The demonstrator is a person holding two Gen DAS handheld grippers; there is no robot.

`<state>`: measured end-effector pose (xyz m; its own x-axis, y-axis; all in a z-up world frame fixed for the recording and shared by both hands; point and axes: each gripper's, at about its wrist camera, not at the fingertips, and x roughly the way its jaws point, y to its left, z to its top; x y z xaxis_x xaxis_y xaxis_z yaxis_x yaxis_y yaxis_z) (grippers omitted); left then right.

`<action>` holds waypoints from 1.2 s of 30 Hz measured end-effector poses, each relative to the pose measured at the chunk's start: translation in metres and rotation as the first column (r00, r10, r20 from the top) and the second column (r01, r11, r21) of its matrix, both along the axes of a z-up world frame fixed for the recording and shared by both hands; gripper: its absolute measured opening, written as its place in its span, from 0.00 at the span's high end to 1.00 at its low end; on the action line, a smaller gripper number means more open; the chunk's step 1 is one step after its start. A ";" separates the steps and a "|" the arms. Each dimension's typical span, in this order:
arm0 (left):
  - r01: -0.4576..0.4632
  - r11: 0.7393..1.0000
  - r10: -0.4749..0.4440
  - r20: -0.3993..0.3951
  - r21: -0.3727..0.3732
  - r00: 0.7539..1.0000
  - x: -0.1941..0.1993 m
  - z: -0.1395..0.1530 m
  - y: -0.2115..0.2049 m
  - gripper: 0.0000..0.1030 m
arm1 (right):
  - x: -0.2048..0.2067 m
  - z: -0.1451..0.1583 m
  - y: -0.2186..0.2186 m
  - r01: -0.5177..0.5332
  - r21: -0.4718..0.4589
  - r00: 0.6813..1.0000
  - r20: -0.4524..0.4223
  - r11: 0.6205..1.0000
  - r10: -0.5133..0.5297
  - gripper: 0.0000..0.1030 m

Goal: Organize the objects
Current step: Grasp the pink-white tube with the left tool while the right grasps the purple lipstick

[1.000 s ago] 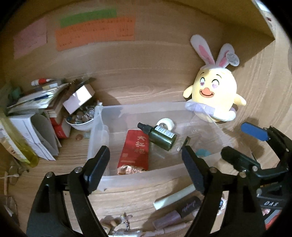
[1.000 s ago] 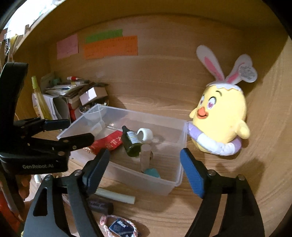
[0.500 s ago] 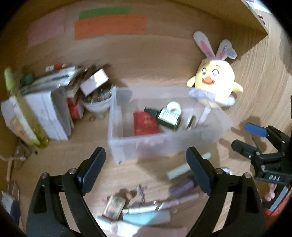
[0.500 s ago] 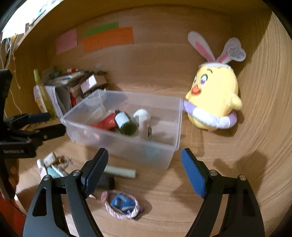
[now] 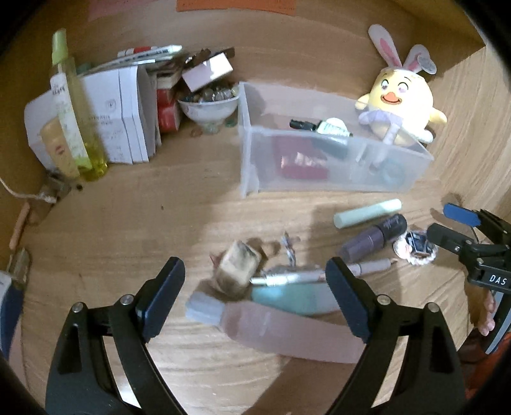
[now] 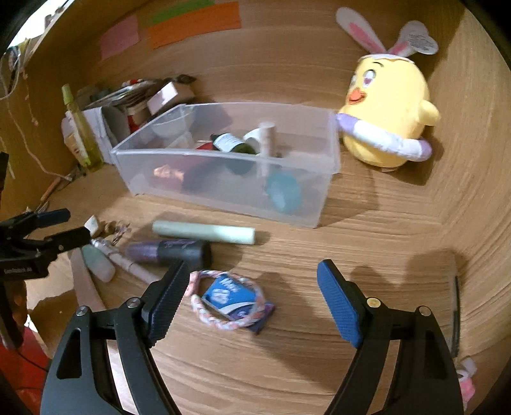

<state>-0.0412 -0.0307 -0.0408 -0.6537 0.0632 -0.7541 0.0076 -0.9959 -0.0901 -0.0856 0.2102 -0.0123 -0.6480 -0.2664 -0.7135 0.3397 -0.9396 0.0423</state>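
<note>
Both grippers, left gripper [image 5: 255, 293] and right gripper [image 6: 250, 298], gape empty; one bin [image 6: 204, 188], perhaps six loose items.

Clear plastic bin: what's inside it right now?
The clear plastic bin holds a dark green bottle, a red packet, a white tape roll, an upright pale tube and something teal; anything underneath is hidden.

Clear plastic bin [image 6: 223, 178] on wood-grain desk [image 6: 367, 249]. Yellow chick plush [image 6: 388, 105] w/ pink-white ears right of bin. In front of bin: pale green stick [image 6: 204, 232], purple-black tube [image 6: 169, 250], pink-white braided band [image 6: 223, 298] round blue packet [image 6: 228, 295]. Orange, green, pink notes [image 6: 194, 24] behind bin.
</note>
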 end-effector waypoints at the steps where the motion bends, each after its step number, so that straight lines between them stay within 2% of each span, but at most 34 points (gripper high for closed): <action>1: 0.003 1.000 -0.003 0.008 0.006 1.000 0.001 -0.004 0.002 0.12 | 0.000 -0.001 -0.006 -0.013 0.007 1.000 -0.003 1.000 0.013 0.23; 10: 0.019 0.991 -0.018 0.009 -0.130 1.000 0.016 -0.013 0.005 0.10 | -0.005 -0.008 -0.052 -0.104 0.076 0.994 -0.009 0.992 0.105 0.23; 16: -0.011 0.993 0.015 0.034 -0.117 0.999 0.027 -0.024 -0.021 0.10 | -0.008 -0.012 -0.071 -0.145 0.111 0.989 -0.003 0.983 0.146 0.23; 25: -0.094 0.995 0.094 0.060 -0.015 0.994 0.043 -0.019 -0.065 0.10 | -0.013 -0.020 -0.081 -0.157 0.173 0.987 0.001 0.972 0.160 0.23; 29: -0.107 0.994 0.109 0.084 -0.030 0.990 0.054 -0.014 -0.071 0.10 | -0.017 -0.024 -0.081 -0.173 0.188 0.985 0.021 0.967 0.172 0.24; 30: -0.109 0.994 0.111 0.086 -0.029 0.990 0.056 -0.013 -0.071 0.10 | -0.018 -0.024 -0.082 -0.177 0.190 0.984 0.024 0.966 0.175 0.26; 34: -0.104 0.995 0.104 0.103 -0.004 0.989 0.061 -0.016 -0.067 0.10 | -0.022 -0.027 -0.081 -0.204 0.175 0.979 0.055 0.963 0.197 0.41; 36: -0.097 0.995 0.096 0.105 -0.001 0.990 0.060 -0.019 -0.062 0.15 | -0.022 -0.027 -0.081 -0.205 0.177 0.979 0.055 0.963 0.198 0.43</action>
